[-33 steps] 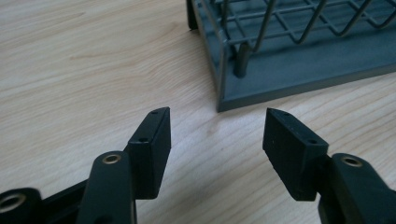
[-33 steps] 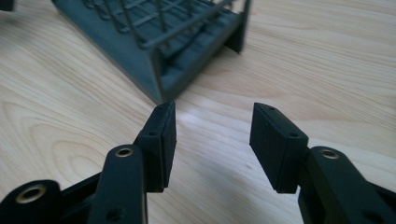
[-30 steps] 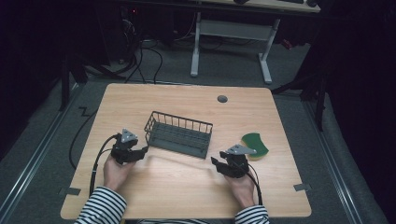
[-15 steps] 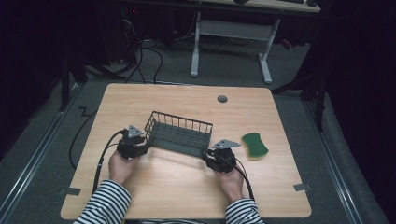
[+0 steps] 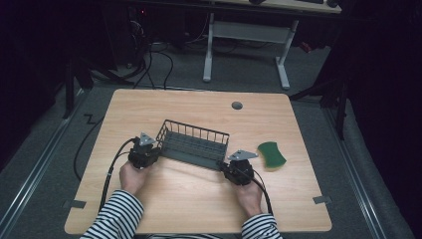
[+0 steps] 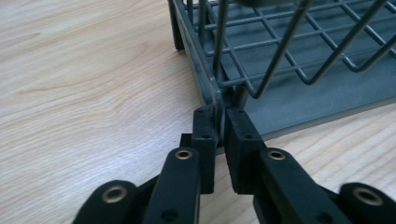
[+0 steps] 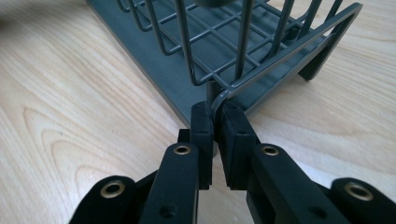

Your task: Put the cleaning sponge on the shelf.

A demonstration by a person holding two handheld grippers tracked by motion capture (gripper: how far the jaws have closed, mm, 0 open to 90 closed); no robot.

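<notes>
The rack (image 5: 193, 144) stood near the middle of the table (image 5: 149, 107), slightly askew, with bare wood on every side. The table's far edge lay well beyond it, and its near edge ran just behind the person's striped sleeves (image 5: 117, 219).

The left gripper (image 5: 149, 154) was clamped on the rack's near-left corner; in the left gripper view its jaws pinched the corner wire (image 6: 217, 109) between them. The right gripper (image 5: 226, 167) was clamped on the near-right corner; in the right gripper view its jaws closed on the bent rim wire (image 7: 218, 105) there.

Compared with a second before, both grippers had moved inward and forward. They then sat apart from the rack, the left one to its left and the right one beside the sponge. Half a second before, they were already at the corners. The rack itself had not visibly shifted.

A green sponge (image 5: 271, 154) lay on the table just right of the right gripper and near the rack's right end, apart from both. A round grommet (image 5: 237, 105) sat in the tabletop beyond the rack. Each gripper's cable (image 5: 112, 167) trailed back toward the person.
</notes>
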